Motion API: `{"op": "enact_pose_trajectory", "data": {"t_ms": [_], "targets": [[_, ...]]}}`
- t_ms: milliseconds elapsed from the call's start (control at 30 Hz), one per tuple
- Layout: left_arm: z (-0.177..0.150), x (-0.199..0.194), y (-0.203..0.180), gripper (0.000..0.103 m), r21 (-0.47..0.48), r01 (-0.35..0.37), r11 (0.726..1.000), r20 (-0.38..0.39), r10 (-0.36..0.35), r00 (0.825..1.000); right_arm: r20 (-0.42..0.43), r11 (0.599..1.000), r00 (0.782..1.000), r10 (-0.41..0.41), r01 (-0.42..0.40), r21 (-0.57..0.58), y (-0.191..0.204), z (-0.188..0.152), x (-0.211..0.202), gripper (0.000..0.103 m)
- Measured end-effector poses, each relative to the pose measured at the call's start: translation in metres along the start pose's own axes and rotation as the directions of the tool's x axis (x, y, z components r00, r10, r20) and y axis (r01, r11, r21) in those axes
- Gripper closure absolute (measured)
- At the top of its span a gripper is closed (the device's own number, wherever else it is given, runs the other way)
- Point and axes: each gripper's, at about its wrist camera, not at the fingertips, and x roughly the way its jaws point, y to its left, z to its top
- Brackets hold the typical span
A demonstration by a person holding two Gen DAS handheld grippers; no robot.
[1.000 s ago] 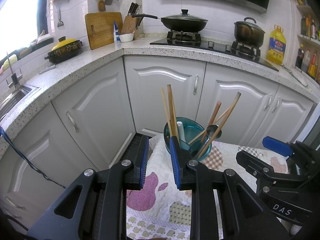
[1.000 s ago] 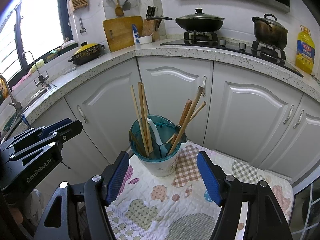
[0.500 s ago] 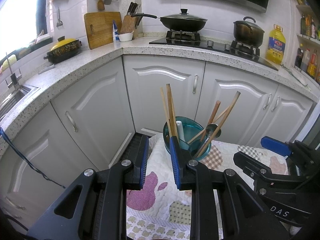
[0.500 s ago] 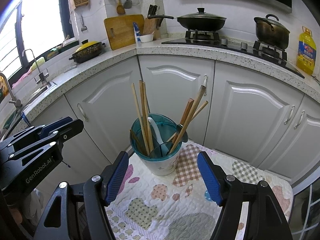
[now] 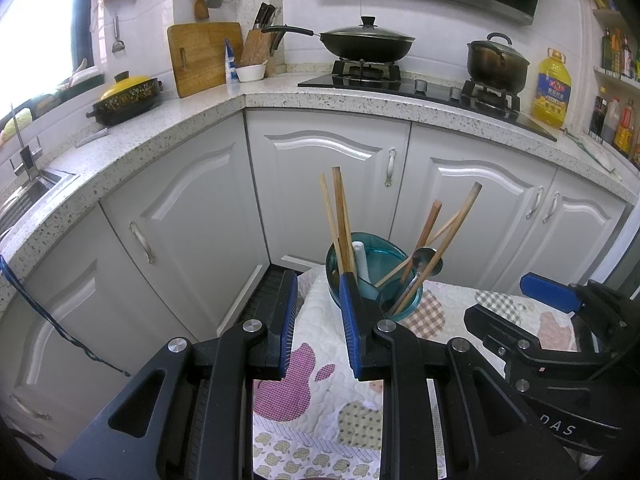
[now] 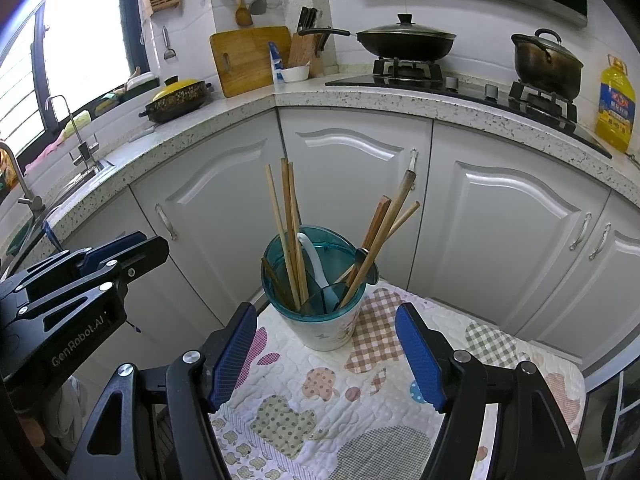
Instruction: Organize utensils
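Note:
A teal-rimmed utensil cup (image 6: 320, 322) (image 5: 370, 254) stands on a patchwork quilted cloth (image 6: 320, 408). It holds several wooden chopsticks (image 6: 286, 232), a white spoon (image 6: 312, 256) and a metal spoon (image 5: 420, 264). My right gripper (image 6: 328, 354) is open, with wide blue pads and nothing between them, just short of the cup. My left gripper (image 5: 318, 324) is open with a narrower gap, empty, to the left of the cup; its right finger overlaps the cup's rim in the left wrist view. Each gripper shows at the edge of the other's view.
White kitchen cabinets (image 6: 352, 184) stand close behind the cloth-covered table. On the speckled counter (image 5: 192, 124) are a yellow-lidded pot (image 5: 128, 96), a cutting board, a knife block, a wok (image 5: 366, 42) and a pot on the hob. A sink (image 6: 68, 176) lies at left.

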Motion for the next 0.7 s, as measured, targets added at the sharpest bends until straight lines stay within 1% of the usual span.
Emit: {"op": "enact_pose_trajectory", "data": {"t_ms": [700], "targets": [[0.003, 0.011, -0.004, 0.082, 0.010, 0.007, 1.000, -0.025, -0.007, 1.000, -0.024, 1.000, 1.000, 0.006, -0.006, 0.001, -0.004, -0.002, 0.010, 0.033]]}}
